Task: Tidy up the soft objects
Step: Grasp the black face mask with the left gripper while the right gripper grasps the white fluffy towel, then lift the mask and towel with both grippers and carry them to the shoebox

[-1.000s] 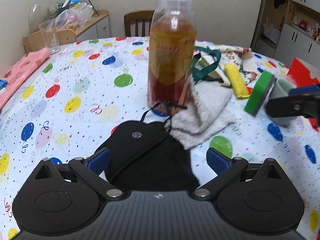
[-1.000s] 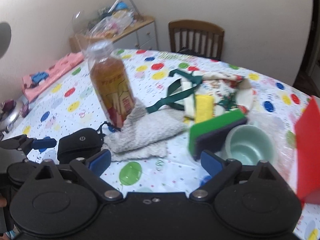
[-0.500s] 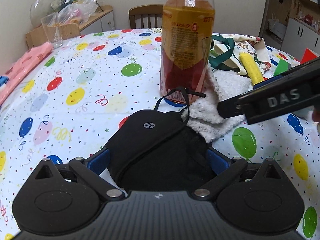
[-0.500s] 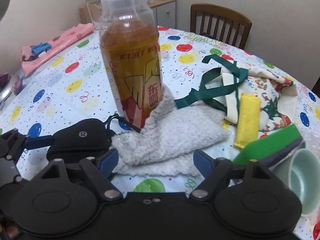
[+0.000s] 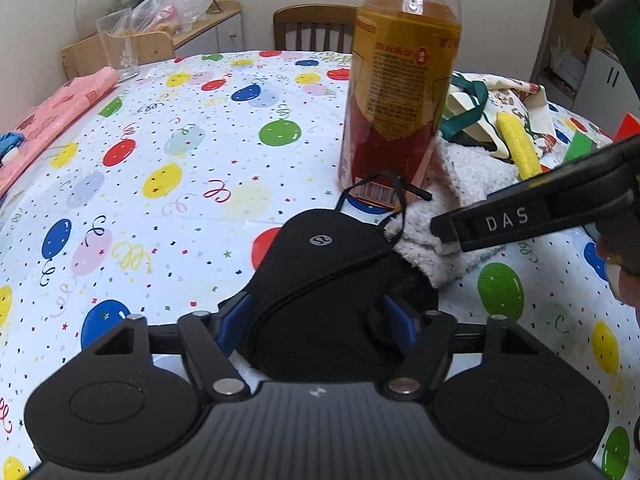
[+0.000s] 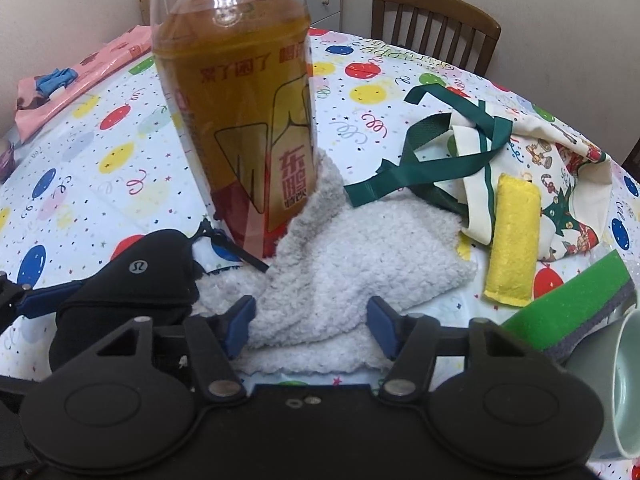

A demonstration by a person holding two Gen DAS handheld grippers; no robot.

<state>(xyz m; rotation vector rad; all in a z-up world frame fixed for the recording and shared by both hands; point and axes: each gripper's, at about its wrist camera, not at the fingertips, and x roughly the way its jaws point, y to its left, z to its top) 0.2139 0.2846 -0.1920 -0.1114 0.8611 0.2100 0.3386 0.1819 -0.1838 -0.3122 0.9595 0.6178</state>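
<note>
A black face mask (image 5: 320, 280) lies on the balloon-print tablecloth, its cord against a tall drink bottle (image 5: 400, 92). My left gripper (image 5: 316, 320) has closed on the mask's near end. The mask also shows in the right wrist view (image 6: 132, 280). A grey fluffy towel (image 6: 352, 256) lies beside the bottle and leans on it. My right gripper (image 6: 312, 320) straddles the towel's near edge, its jaws narrowed but apart. Its finger (image 5: 520, 220) crosses the left wrist view.
A printed tote bag with green straps (image 6: 520, 152), a yellow cloth roll (image 6: 512, 240), a green sponge (image 6: 568, 312) and a pale green cup (image 6: 616, 392) lie to the right. Pink fabric (image 5: 52, 116) lies at the left. A chair (image 6: 436, 24) stands behind the table (image 5: 140, 200).
My left gripper moved onto the mask and closed on it. My right gripper swung left and forward to the towel, and its jaws narrowed around the towel's edge.
</note>
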